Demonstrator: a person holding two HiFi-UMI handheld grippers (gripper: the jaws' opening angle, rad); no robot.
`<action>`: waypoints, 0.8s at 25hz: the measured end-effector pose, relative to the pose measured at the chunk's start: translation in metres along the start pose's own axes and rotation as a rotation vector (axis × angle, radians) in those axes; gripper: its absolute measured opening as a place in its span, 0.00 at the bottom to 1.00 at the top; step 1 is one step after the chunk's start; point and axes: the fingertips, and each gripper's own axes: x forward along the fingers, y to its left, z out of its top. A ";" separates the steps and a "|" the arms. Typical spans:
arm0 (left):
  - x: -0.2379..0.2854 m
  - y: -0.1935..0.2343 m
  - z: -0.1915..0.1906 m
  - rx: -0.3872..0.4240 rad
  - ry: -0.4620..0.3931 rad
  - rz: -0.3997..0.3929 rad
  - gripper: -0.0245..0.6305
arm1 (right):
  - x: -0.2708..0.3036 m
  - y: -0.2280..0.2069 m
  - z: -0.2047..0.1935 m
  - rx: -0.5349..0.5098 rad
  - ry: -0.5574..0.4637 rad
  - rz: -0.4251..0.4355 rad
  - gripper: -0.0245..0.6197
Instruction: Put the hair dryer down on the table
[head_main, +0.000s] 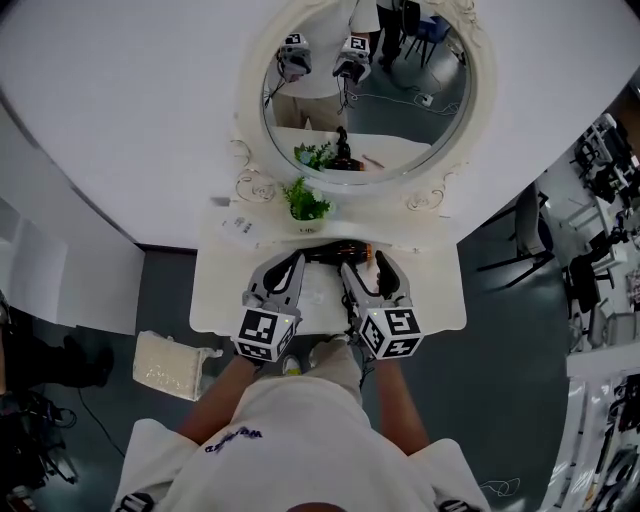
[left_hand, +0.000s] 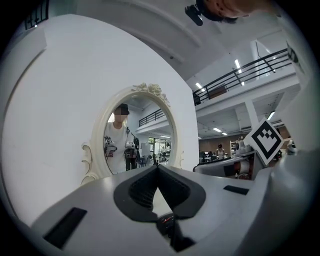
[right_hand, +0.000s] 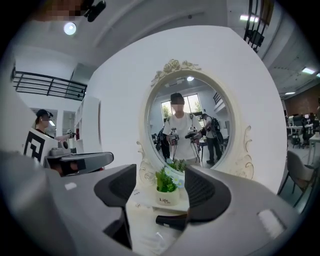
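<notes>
Where the white surface meets the oval mirror, one container is noted: a small white pot bearing print, upright, holding a green plant with pale flowers. Nothing else is seen inside it.

The hair dryer lies on the surface, crosswise, in front of the pot and just ahead of both grippers' tips. Its body reads black with a coppery tint towards one end. In the right gripper view only a dark rounded end shows, low beside the right-hand jaw. Contact between the two cannot be confirmed.

The left gripper has its jaws together, tips meeting, with nothing between them. The right gripper has its jaws apart and clamps nothing. The pot and plant are visible beyond the gap.
</notes>
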 end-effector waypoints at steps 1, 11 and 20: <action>-0.002 0.000 0.006 0.005 -0.010 0.001 0.05 | -0.002 0.004 0.007 -0.005 -0.012 0.005 0.52; -0.022 -0.001 0.052 0.043 -0.102 0.009 0.05 | -0.005 0.034 0.057 -0.055 -0.107 0.056 0.51; -0.030 0.008 0.062 0.045 -0.113 0.026 0.05 | -0.013 0.042 0.085 -0.066 -0.153 0.064 0.51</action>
